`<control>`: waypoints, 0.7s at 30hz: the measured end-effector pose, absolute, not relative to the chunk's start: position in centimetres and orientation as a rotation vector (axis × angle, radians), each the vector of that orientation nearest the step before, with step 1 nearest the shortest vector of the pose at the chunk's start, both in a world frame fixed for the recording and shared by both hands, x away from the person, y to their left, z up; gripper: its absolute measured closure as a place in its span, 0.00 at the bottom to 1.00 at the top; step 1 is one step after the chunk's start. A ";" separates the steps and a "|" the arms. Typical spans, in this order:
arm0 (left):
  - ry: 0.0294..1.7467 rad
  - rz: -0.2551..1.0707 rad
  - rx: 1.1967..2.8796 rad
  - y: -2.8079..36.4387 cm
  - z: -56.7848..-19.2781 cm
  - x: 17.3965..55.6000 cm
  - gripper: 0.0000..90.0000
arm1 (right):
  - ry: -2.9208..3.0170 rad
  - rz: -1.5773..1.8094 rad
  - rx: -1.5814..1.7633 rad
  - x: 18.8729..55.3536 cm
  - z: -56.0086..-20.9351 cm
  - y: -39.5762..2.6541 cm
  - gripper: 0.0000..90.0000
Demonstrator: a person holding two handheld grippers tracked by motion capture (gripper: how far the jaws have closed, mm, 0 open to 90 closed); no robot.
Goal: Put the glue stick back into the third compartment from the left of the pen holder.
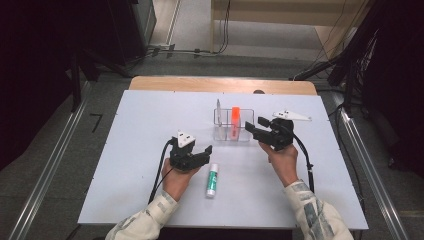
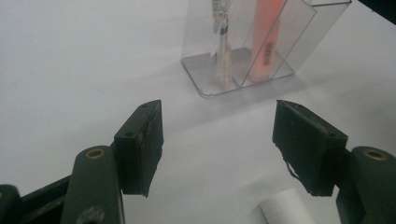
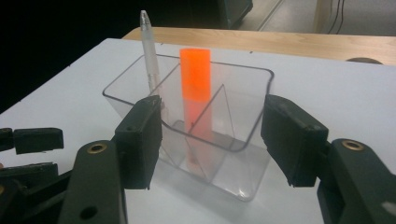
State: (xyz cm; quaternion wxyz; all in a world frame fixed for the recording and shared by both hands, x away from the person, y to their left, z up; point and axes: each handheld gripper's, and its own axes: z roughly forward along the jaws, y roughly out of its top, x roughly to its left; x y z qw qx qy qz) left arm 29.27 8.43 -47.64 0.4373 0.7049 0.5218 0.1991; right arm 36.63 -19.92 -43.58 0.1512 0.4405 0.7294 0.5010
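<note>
Left tool (image 1: 200, 156) open beside glue stick (image 1: 212, 180), right tool (image 1: 256, 128) open at clear organizer (image 1: 232, 131)

A white glue stick (image 2: 285, 209) is cut off by the bottom edge of the left gripper view. The orange marker (image 2: 266, 39) runs off the top edge there, its printed label blurred beyond reading.

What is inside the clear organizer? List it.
Inside the clear organizer: a clear pen in one compartment and an orange highlighter in the next. The near compartment looks empty. Nothing is hidden, since the walls are transparent.

clear glossy plastic organizer (image 3: 243, 140), matt white table (image 1: 150, 130); matt black claw pads (image 2: 144, 144), bare wood edge (image 3: 289, 42)
</note>
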 end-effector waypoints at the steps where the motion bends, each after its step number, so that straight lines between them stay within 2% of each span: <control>1: 1.300 0.497 1.759 8.3 -47.7 29.2 0.35 | 2.092 1.434 1.267 36.5 -43.7 -20.1 0.41; 12: 1.307 0.490 1.808 7.3 -48.4 28.4 0.26 | 2.078 1.369 1.285 35.8 -44.3 -21.8 0.38; 21: 1.313 0.488 1.817 7.1 -48.5 27.7 0.25 | 2.080 1.348 1.292 35.3 -44.6 -22.5 0.37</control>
